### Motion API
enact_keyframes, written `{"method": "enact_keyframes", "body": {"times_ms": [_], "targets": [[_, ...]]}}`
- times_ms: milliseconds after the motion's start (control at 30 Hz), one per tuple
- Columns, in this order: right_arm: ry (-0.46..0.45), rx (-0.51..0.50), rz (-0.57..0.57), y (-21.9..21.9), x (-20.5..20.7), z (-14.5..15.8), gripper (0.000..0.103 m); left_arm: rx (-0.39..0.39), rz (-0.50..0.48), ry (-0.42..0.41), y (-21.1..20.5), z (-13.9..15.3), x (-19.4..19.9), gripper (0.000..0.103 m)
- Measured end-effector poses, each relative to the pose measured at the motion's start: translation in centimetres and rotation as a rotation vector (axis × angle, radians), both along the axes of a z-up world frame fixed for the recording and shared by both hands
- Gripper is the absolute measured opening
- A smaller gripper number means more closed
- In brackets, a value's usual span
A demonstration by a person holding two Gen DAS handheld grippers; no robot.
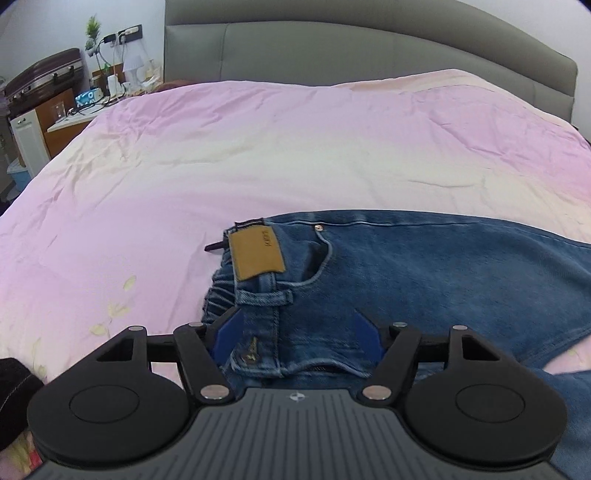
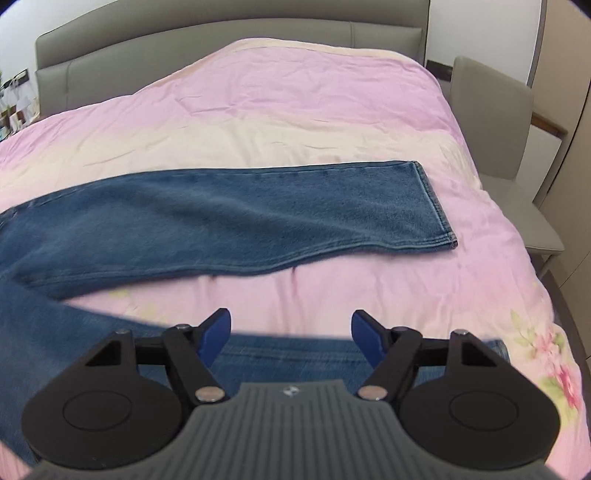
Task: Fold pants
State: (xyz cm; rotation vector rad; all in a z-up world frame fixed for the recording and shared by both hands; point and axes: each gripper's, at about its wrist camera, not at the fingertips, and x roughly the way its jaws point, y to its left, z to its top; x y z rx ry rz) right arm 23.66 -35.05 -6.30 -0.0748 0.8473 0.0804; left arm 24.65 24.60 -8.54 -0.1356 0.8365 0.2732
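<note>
Kid: Blue jeans [image 1: 424,273] are lying flat on the pink bed cover [image 1: 221,155]. What is sitting way over on the left?

Helper: A little nightstand [image 1: 70,110] is standing beside the bed, and a green plant [image 1: 92,27] is poking up above it.

Kid: Where is the top of the jeans?

Helper: It is lying toward the left, with the tan patch [image 1: 256,253] showing. The left tool [image 1: 295,332] is hanging right over the waistband. Its blue fingers [image 1: 229,332] are standing apart, one on each side of the zipper part. They are not squeezing the cloth.

Kid: And the legs?

Helper: One leg [image 2: 258,218] is stretching out to the right, and its hem [image 2: 436,206] is lying near the bed's right side. The other leg [image 2: 295,354] is lying under the right tool [image 2: 291,332]. That tool's fingers are spread apart too, holding nothing.

Kid: What is past the bed?

Helper: A grey chair [image 2: 491,107] is standing on the right.
</note>
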Motion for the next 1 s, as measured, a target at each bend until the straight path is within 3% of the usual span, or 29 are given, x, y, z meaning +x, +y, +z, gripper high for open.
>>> {"method": "enact_keyframes", "body": {"times_ms": [100, 233, 400, 433, 533, 633, 733, 800, 867, 1000], "targets": [[0.000, -0.014, -0.049, -2.8, 5.3, -1.2, 0.069, -0.022, 0.048, 0.011, 2.6, -1.2, 2.9, 0.080], [-0.002, -0.036, -0.140, -6.9, 12.2, -2.6, 0.069, -0.154, 0.108, 0.040, 6.0, -3.4, 6.3, 0.079], [0.003, -0.022, -0.233, -11.1, 19.9, -4.2, 0.071, -0.195, 0.132, 0.074, 7.3, -5.3, 9.0, 0.076], [0.001, -0.006, -0.264, -11.9, 21.3, -4.5, 0.071, -0.202, 0.128, 0.076, 7.3, -5.6, 9.2, 0.075], [-0.021, 0.045, -0.342, -13.8, 24.2, -5.4, 0.085, -0.158, 0.109, 0.084, 7.0, -6.3, 10.6, 0.073], [-0.013, 0.037, -0.357, -14.5, 26.5, -6.7, 0.085, -0.147, 0.132, 0.080, 7.0, -6.5, 10.9, 0.068], [0.010, 0.071, -0.318, -14.0, 28.1, -7.8, 0.066, -0.146, 0.156, 0.064, 6.9, -7.0, 10.7, 0.065], [-0.009, 0.064, -0.337, -13.4, 28.2, -7.5, 0.039, -0.129, 0.167, 0.064, 6.5, -7.1, 10.8, 0.065], [-0.047, 0.009, -0.313, -12.8, 28.2, -6.8, 0.020, -0.108, 0.171, 0.069, 6.2, -7.1, 11.2, 0.065], [-0.150, -0.103, -0.290, -10.6, 28.6, -4.8, 0.014, -0.090, 0.160, 0.070, 6.0, -7.2, 11.3, 0.065]]}}
